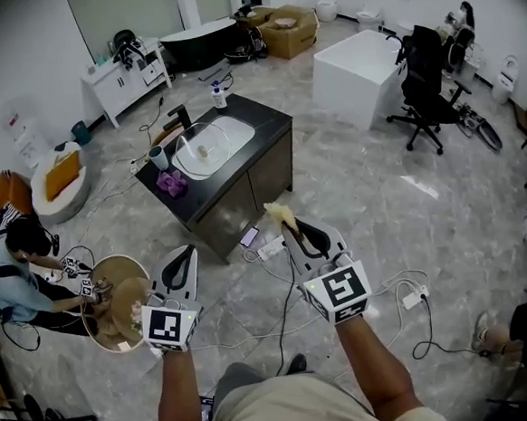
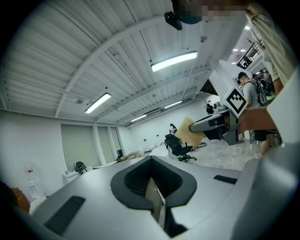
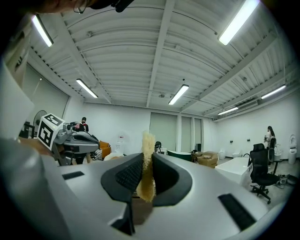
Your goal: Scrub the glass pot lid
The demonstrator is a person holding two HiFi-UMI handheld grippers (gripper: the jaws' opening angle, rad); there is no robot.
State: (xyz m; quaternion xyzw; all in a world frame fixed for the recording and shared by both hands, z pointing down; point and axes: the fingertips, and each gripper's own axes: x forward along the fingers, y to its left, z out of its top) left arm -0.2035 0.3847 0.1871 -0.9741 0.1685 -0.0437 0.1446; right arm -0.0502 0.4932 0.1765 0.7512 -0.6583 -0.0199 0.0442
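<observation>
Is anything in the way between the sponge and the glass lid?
Nothing visible blocks it. Only floor with loose cables lies between the sponge in the right gripper and the glass lid on the sink.

My left tool [image 2: 153, 190] points up toward a ribbed white ceiling, and its dark pads are pressed together with nothing between them. A long ceiling light [image 2: 174, 61] glows above. Off to the right I see the right tool [image 2: 198, 127] with its marker cube [image 2: 236, 101], its jaws pinched on a tan sponge [image 2: 187, 134]. Beyond it stands a black office chair [image 2: 177, 146] on the pale floor, and a person [image 2: 248, 93] stands far back at the right edge.
</observation>
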